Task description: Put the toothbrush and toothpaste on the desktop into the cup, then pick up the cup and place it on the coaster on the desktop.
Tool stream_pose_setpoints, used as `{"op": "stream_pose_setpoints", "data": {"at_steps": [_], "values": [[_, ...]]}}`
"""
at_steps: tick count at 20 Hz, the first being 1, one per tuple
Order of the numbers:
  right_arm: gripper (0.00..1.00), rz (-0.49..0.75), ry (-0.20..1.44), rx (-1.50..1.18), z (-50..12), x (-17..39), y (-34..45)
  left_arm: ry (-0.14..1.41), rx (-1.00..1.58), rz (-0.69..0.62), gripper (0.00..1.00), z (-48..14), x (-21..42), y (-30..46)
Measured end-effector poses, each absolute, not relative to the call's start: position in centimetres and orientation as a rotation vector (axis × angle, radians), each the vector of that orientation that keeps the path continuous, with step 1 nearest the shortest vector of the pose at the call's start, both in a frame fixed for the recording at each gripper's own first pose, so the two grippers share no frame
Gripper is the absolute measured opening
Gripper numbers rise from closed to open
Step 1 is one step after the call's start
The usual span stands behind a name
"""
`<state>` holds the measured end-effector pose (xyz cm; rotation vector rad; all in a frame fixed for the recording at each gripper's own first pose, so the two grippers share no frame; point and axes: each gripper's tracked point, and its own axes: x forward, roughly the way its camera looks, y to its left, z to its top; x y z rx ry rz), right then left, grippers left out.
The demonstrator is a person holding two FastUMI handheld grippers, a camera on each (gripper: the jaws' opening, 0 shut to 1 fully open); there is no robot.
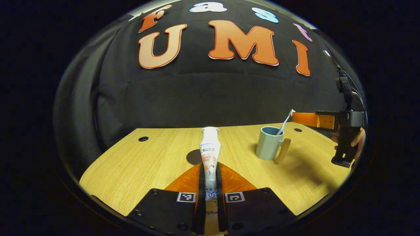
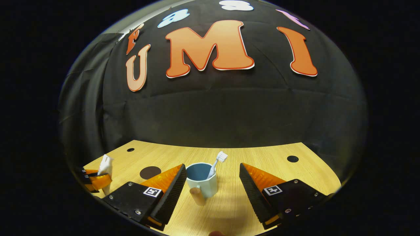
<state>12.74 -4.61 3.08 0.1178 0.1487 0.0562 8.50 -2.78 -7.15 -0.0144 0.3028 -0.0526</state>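
Left gripper (image 1: 210, 183): fingers clamped on the toothpaste (image 1: 210, 154) at its lower body; the tube is light and probably soft, so grip gently. Right gripper (image 2: 211, 183): fingers apart, the cup (image 2: 202, 183) between them on the bench (image 2: 229, 209), toothbrush (image 2: 217, 162) inside.

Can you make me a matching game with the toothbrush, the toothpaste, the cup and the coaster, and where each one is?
Things:
1. white toothbrush
2. white toothpaste tube
3. pale green cup with wooden handle
4. dark round coaster

Places:
A. standing on the wooden desktop between the open right tongs
B. lying flat on the desktop, nothing on it
C. squeezed in the left tongs
D. standing inside the cup

Pairs: 1-D, 2-C, 3-A, 4-B
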Motion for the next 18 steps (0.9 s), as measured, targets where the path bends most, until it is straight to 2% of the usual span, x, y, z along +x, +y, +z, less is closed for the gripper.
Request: {"op": "stream_pose_setpoints", "data": {"at_steps": [5, 8, 14, 18], "values": [[0.97, 0.034, 0.125, 0.087, 2.3, 8.9, -6.9, 0.224, -0.054, -0.137, 0.18, -4.3, 12.1, -9.0], [0.97, 0.024, 0.115, 0.096, 1.7, 7.1, -8.1, 0.1, -0.072, -0.176, 0.18, -1.2, 15.7, -12.6], [0.97, -0.013, 0.135, 0.085, -0.3, 6.1, -11.4, -0.075, -0.139, -0.224, 0.18, 3.7, 22.7, -17.5], [0.97, -0.022, 0.153, 0.105, -1.6, 6.1, -12.4, -0.14, -0.18, -0.263, 0.18, 4.2, 25.8, -19.4]]}}
